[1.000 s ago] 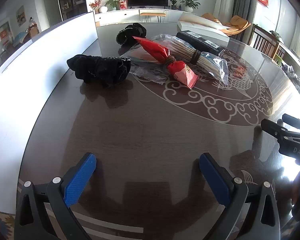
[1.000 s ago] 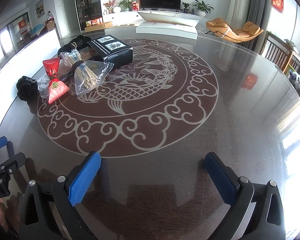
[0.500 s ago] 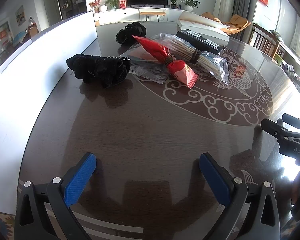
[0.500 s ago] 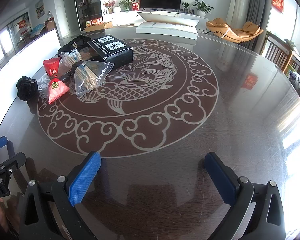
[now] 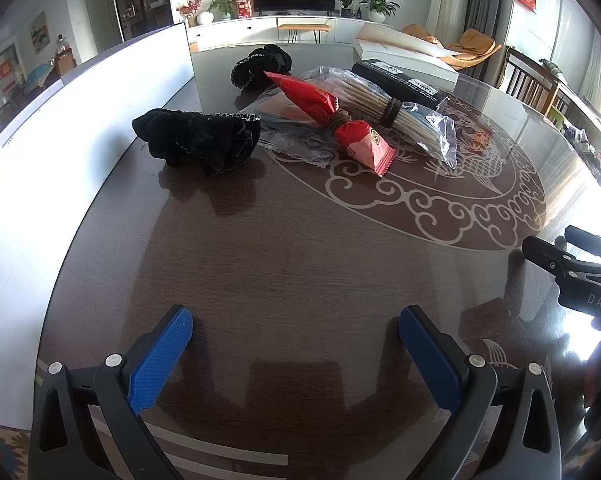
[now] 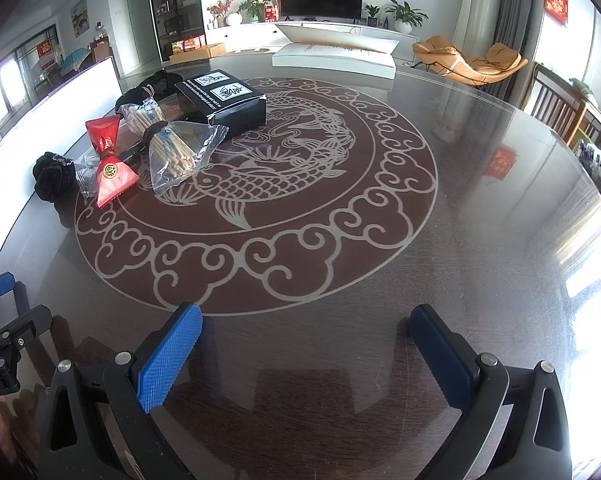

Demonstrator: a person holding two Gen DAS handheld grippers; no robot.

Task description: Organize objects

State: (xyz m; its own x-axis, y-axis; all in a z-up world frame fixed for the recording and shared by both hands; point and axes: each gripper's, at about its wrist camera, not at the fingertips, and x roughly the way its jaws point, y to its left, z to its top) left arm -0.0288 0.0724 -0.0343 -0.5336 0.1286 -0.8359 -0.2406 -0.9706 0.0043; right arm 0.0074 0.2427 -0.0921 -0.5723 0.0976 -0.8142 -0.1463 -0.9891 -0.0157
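I had both tools released: the left gripper [image 5: 296, 354] and the right gripper [image 6: 306, 354] hung wide open above the near part of the table [image 6: 480, 216], holding nothing. The objects lay far left: black scrunchie [image 5: 198, 140], red packet [image 5: 332, 116], bag of sticks [image 5: 396, 114], black box [image 6: 224, 100]. I judged the crinkly bags could slip from the pads, and the overlapping packets could be dragged together.

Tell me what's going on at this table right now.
A person holds a left hand-held gripper and a right hand-held gripper, both open and empty, low over the round table. Nothing is being handled. The things to organize sit in a cluster ahead: a black scrunchie, a red packet, a bag of sticks and a black box.
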